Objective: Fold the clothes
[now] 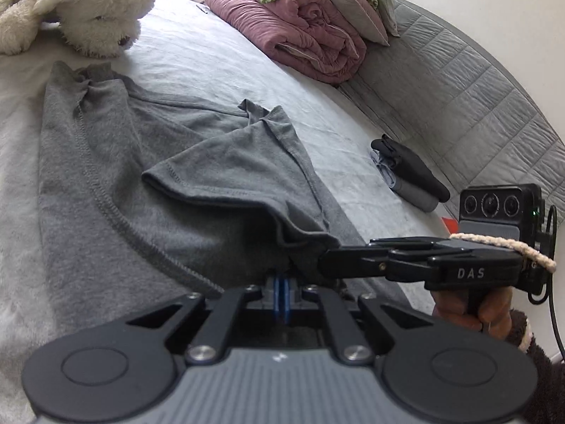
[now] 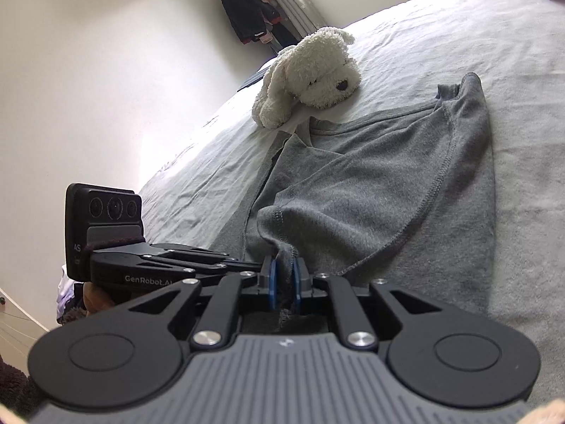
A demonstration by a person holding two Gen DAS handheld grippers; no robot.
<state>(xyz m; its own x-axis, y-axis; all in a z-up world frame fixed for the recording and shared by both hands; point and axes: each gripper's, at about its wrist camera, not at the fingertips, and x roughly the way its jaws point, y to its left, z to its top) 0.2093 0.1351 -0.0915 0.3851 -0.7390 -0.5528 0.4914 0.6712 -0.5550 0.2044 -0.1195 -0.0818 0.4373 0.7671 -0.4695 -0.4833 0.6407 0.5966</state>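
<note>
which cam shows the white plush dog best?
Right wrist. The fluffy white plush dog lies whole on the bed beyond the grey cotton T-shirt, with face and dark nose visible. Left wrist shows it only at the top-left edge, cropped and distorted.

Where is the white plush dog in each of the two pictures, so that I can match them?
Left wrist view: the plush dog lies at the top left, beyond the grey shirt.
Right wrist view: the plush dog lies above the centre, just beyond the shirt's far end.
Shared landmark: the grey shirt on the bed sheet.
</note>
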